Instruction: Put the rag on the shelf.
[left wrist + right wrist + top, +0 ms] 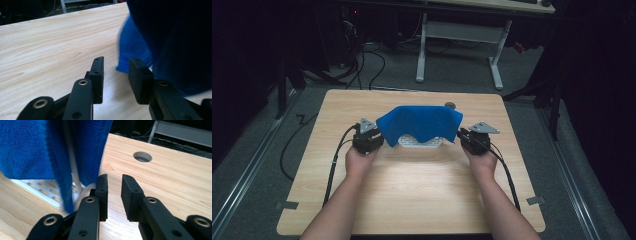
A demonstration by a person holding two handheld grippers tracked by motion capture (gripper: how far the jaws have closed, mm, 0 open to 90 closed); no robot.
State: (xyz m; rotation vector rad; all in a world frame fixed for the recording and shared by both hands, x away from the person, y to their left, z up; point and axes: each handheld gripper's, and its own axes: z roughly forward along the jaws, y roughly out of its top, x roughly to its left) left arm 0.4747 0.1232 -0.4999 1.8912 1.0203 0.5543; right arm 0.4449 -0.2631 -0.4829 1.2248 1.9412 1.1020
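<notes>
We see the blue cloth [419, 122] draped over the white rack [421, 142]; left gripper [116, 75] and right gripper [114, 195] released, empty beside it; only withdrawal seems left.

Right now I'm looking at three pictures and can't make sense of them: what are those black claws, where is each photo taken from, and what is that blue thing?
No robot here: a person holds a hand-operated gripper in each hand, the left gripper and the right gripper. The high view looks down on a wooden table from above the person. The other two pictures come from cameras riding on each gripper, looking along its two black jaws. The blue thing is a cloth, draped over a white slotted rack. In both gripper views the jaws stand apart with nothing between them, so neither grips the cloth; it hangs just beside them. The round hole is part of the tabletop.
</notes>
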